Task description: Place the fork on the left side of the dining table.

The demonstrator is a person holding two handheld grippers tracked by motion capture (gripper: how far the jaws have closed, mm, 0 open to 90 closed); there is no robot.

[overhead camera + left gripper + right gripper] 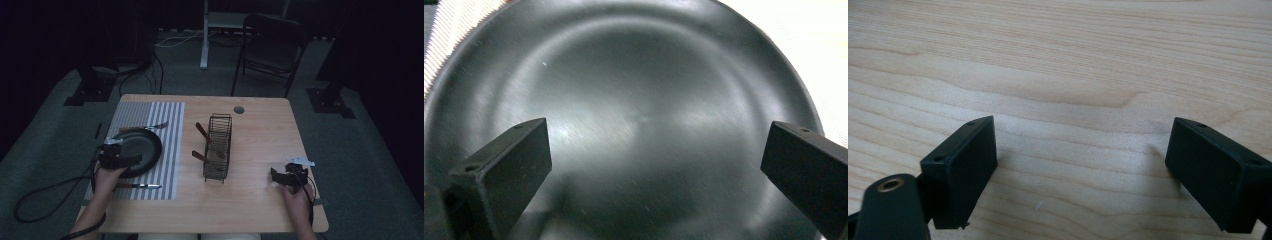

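Left tongs (131, 160) spread wide, hovering over round black matte plate (142, 145), nothing clamped. Right tongs (1080, 175) also apart, over bare light wood tabletop (260, 150) near right front corner. Plate sits flat on grey-striped placemat (172, 150) at left edge, fork (150, 126) behind, knife (140, 186) in front. Round, so no long axis; faces up. Looks early: grasp not yet made, black wire rack (218, 147) mid-tabletop.

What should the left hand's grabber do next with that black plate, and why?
Probably ease down to the near rim and close. The left gripper hangs open over the plate, its fingers spread wide with nothing between them, so it holds nothing yet.
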